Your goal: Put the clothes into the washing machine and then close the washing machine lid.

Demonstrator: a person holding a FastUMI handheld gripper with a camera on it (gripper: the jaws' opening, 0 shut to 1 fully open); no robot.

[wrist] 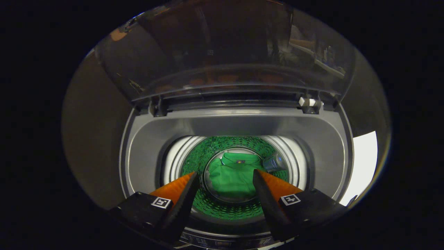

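I look down into a top-loading washing machine (145, 152) with a grey rim. A green garment (230, 175) lies folded at the bottom of the drum (208, 149), whose perforated wall reflects green. My gripper (225, 177) hangs over the opening, open, with nothing between its fingers; the garment shows far below, in the gap between them. The machine's translucent lid (225, 52) stands raised behind the opening, hinged at the back.
A white hinge piece (309, 101) sits at the lid's right corner. A small grey fitting (274, 161) shows on the drum's right wall. A plain wall (90, 139) stands to the left of the machine, and a bright white surface (362, 163) lies to the right.
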